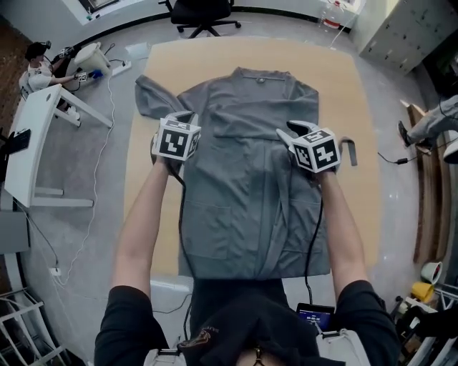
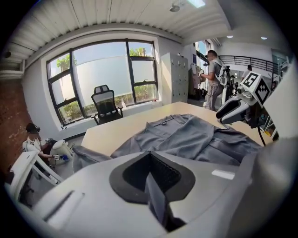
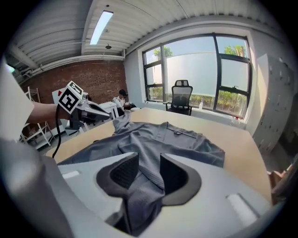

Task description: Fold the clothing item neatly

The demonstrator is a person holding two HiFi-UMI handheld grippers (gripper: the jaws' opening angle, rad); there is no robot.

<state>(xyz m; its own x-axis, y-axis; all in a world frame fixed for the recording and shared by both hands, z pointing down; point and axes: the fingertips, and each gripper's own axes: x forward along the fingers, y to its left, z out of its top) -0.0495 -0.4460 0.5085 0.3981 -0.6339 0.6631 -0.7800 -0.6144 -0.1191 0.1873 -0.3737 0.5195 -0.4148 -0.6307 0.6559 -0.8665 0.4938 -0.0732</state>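
Observation:
A grey short-sleeved shirt [image 1: 243, 143] lies lengthwise on the wooden table [image 1: 343, 86], collar at the far end. Its left sleeve [image 1: 150, 96] spreads outward. My left gripper [image 1: 180, 118] is raised over the shirt's left edge below that sleeve. In the left gripper view the gripper [image 2: 151, 172] is shut on a thin fold of the grey fabric. My right gripper [image 1: 295, 131] hovers above the right side. In the right gripper view a thick bunch of shirt [image 3: 158, 135] runs up between the jaws, with the gripper [image 3: 149, 174] shut on it. A lengthwise crease runs down the right half.
A black office chair [image 1: 204, 11] stands beyond the table's far end. A white desk [image 1: 36, 136] and a seated person [image 1: 39, 68] are on the floor to the left. Another person [image 2: 214, 69] stands by the lockers. Cables trail from both grippers.

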